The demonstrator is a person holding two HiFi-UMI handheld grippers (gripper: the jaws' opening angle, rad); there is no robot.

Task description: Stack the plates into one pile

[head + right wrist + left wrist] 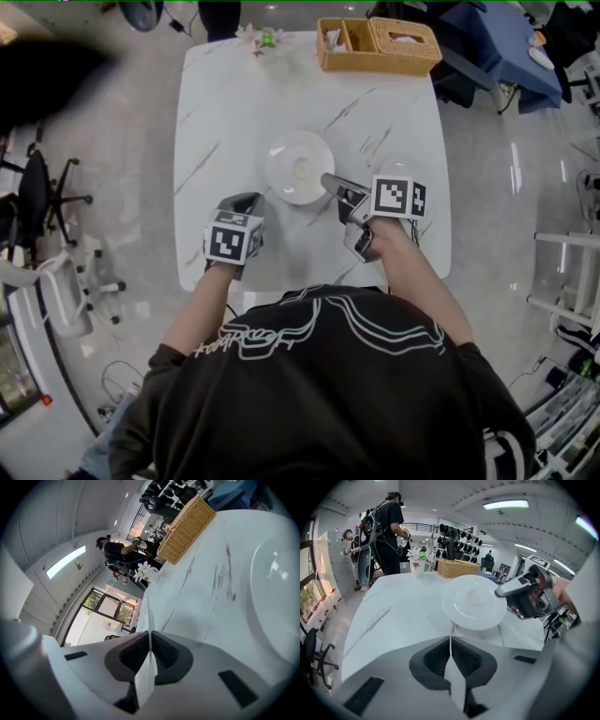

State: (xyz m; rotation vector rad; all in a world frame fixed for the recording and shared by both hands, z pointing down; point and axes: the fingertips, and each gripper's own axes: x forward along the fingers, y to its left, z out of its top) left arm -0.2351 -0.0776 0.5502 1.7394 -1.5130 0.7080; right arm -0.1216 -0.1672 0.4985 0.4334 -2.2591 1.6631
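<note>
A white plate (pixel 300 167) (pixel 474 604) is at the middle of the white marble table (pixel 234 112). My right gripper (pixel 327 179) (pixel 502 591) is at its right rim, jaws shut on that rim. Seen from the left gripper, the plate hangs a little above the table with a shadow under it. In the right gripper view (pixel 150 633) only a thin white edge shows between the jaws. A second white plate (pixel 276 597) lies flat on the table to that gripper's right. My left gripper (pixel 247 200) (pixel 451 637) is shut and empty, short of the held plate's near-left side.
A wicker basket (pixel 380 44) (pixel 187 527) stands at the table's far right edge. A small pot of flowers (pixel 265 39) (pixel 417 564) is at the far middle. People stand beyond the table (pixel 389 531). Office chairs (pixel 42 197) are on the floor to the left.
</note>
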